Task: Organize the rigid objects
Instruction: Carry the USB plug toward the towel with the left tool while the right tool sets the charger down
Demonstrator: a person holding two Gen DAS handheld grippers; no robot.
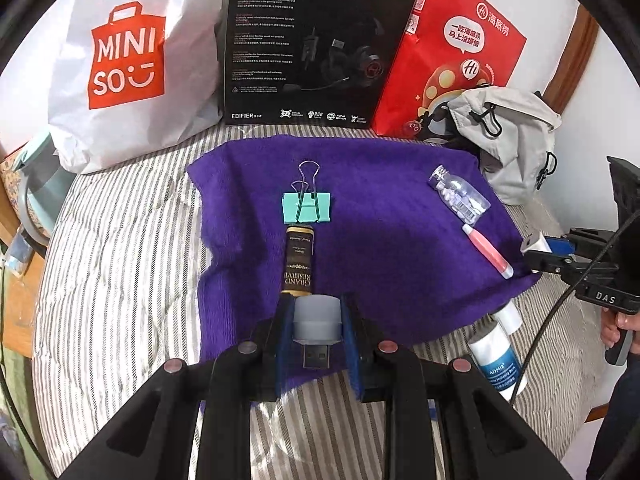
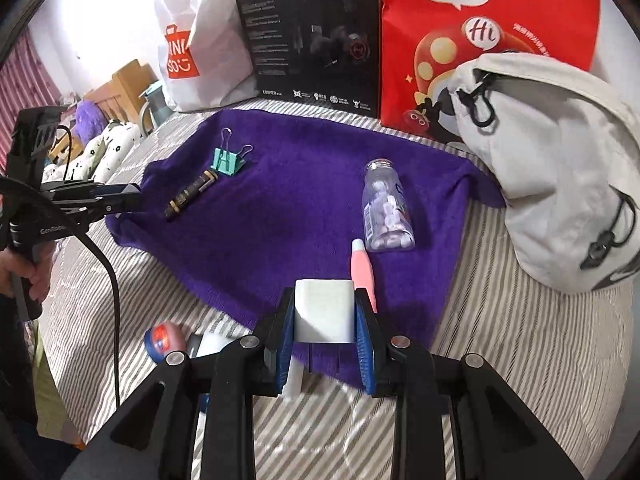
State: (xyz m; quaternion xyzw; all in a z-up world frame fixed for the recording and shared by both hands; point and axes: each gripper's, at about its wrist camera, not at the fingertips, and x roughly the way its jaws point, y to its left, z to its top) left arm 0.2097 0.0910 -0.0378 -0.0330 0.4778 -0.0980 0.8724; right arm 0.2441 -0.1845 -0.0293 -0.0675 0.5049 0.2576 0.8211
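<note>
Two grippers, two loads: the left gripper [image 1: 316, 320] has its jaws pinching a small grey USB adapter [image 1: 316, 318], metal plug pointing back toward the camera, while the right gripper [image 2: 325, 316] clamps a white charger cube [image 2: 324, 312] with its prongs hanging down. Both hover at the near edge of a purple towel [image 1: 380, 208] spread over a striped bed [image 1: 120, 260].

Just beyond the grey adapter lies a dark, gold-lettered tube [image 1: 298, 260], and touching or nearly touching its far end sits a mint binder clip [image 1: 307, 207]. These three form a line, so the adapter likely belongs at the near end of it. Lowering it straight down, close behind the tube without nudging it, looks the cleanest course; the tube is round and could roll on the pile.

On the right-hand side, a pink pen-like stick [image 2: 363, 272] lies just past the charger, with a clear pill bottle [image 2: 386, 208] on its side beyond that. The cube should go down flat on a side face, since the prongs would tip it on soft cloth. Jaws are best spread only once each item rests on the towel.

Off the towel, a white-and-blue tube [image 1: 498, 354] and a round orange-and-blue item [image 2: 164, 340] lie on the bed, apparently not yet sorted. Farther back stand a grey drawstring bag [image 2: 552, 168], a red paper bag [image 1: 452, 52], a black headset box [image 1: 316, 40] and a white shopping bag [image 1: 132, 60].
</note>
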